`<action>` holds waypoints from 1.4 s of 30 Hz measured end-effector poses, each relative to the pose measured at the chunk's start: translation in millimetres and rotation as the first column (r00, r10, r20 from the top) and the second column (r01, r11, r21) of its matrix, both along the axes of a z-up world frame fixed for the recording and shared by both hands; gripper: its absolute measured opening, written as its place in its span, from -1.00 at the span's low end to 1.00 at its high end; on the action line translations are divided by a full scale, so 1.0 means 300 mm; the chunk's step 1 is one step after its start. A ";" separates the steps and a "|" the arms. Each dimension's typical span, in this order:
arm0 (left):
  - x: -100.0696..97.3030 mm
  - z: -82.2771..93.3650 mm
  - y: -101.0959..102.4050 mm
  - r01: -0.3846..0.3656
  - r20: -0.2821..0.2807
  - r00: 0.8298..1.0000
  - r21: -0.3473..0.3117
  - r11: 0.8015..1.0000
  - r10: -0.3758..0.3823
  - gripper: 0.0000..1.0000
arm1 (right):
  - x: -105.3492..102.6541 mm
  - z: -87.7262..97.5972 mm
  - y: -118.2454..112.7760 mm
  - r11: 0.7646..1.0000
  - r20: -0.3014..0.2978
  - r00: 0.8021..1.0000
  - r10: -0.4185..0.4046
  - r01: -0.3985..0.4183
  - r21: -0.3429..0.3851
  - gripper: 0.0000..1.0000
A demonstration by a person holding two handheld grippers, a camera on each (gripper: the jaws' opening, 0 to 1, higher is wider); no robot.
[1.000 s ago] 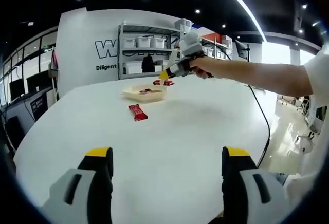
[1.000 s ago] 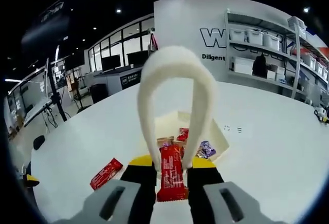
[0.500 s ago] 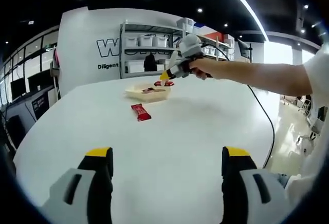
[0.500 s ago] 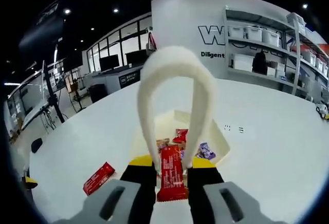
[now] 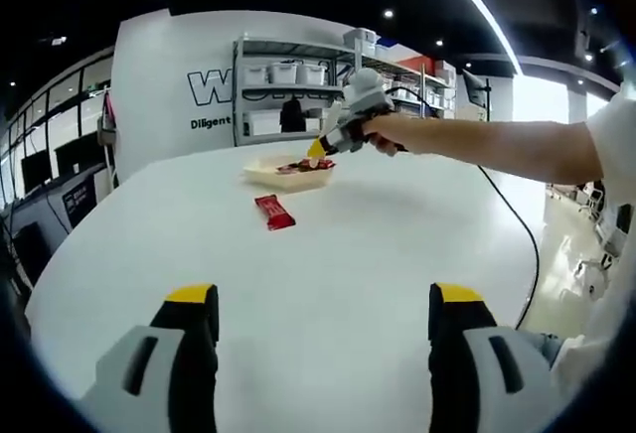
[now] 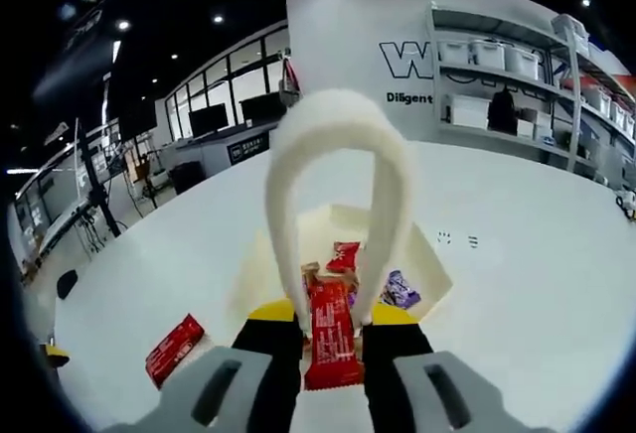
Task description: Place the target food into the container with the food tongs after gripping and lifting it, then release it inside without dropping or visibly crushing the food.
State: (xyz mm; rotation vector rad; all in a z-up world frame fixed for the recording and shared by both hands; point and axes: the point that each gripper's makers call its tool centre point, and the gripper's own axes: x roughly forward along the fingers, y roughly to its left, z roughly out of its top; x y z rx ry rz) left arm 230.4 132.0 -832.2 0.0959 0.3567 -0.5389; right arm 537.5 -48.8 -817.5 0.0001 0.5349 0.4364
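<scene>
While the right hand-held gripper [image 6: 332,326] is clenched on the white food tongs [image 6: 338,195], its yellow-tipped black jaws press the two tong arms inward so that they pinch a red snack bar [image 6: 331,332] between them. That bar hangs lengthwise in the gap, upright in the right gripper view, its wrapper flat and not visibly crushed. It is held above the near edge of the cream container [image 6: 422,254], a shallow open tray on the white bench [image 6: 517,284]. Inside the tray lie a small red packet [image 6: 343,255] and a purple packet [image 6: 399,289], close together near the tongs' right arm. Another red bar [image 6: 174,350] lies flat on the bench, outside the tray and off to its left in this view.

From the left gripper view, the right hand-held gripper [image 5: 328,142] is seen at the far side of the bench, held by a bare forearm [image 5: 477,145] stretched out nearly level from the right, its yellow tip just above the container [image 5: 288,170]. The loose red bar [image 5: 274,212] lies on the bench on the near side of the tray. A black cable trails down from the forearm past the bench edge.

The left hand-held gripper [image 5: 325,299] stands released, its two jaws wide apart with nothing between them, above bare bench surface well apart from the tray.
</scene>
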 end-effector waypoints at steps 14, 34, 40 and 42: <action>0.010 -0.023 0.018 -0.016 -0.013 1.000 -0.001 1.000 0.016 0.71 | 0.036 -0.042 0.015 1.000 0.000 1.000 0.002 -0.002 -0.015 -0.67; 0.037 -0.020 0.060 -0.047 -0.007 0.999 -0.009 0.999 0.047 0.70 | 0.056 -0.039 0.022 1.000 0.015 1.000 -0.021 0.021 0.006 -0.64; 0.035 -0.017 0.059 -0.045 -0.004 0.999 -0.011 0.999 0.045 0.70 | 0.057 -0.024 0.007 1.000 0.026 0.999 -0.030 0.029 0.012 -0.63; 0.033 -0.015 0.056 -0.044 -0.002 0.999 -0.012 0.999 0.044 0.70 | 0.054 -0.006 0.003 0.999 0.038 0.999 -0.033 0.033 0.020 -0.63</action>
